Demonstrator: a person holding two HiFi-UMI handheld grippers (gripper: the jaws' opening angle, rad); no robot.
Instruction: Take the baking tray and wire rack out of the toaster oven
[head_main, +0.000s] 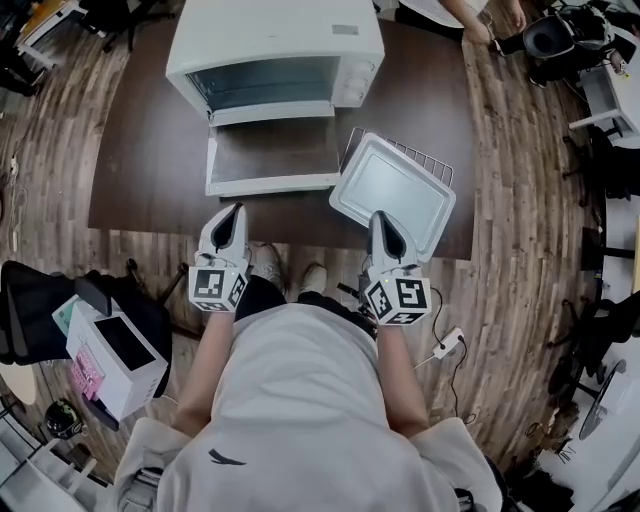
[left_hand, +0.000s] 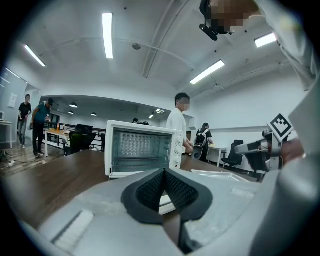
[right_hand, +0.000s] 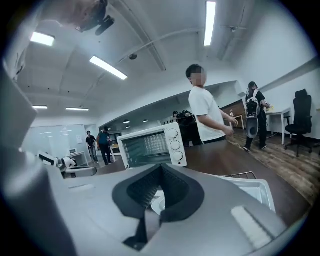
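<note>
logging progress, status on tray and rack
Left gripper, right gripper shut, empty. Baking tray atop wire rack, beside toaster oven. Door open, nothing blocking.

The dark brown table (head_main: 150, 150) carries a white toaster oven (head_main: 275, 40) with its door folded down. Beside it, a wire rack (head_main: 425, 158) lies under a baking tray (head_main: 395, 190).

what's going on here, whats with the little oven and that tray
A person holds a gripper in each hand at the near edge of a table. The toaster oven stands with its door folded down and looks empty inside. The baking tray lies on the wire rack, on the table right of the oven. The left gripper and right gripper are both shut and hold nothing.
</note>
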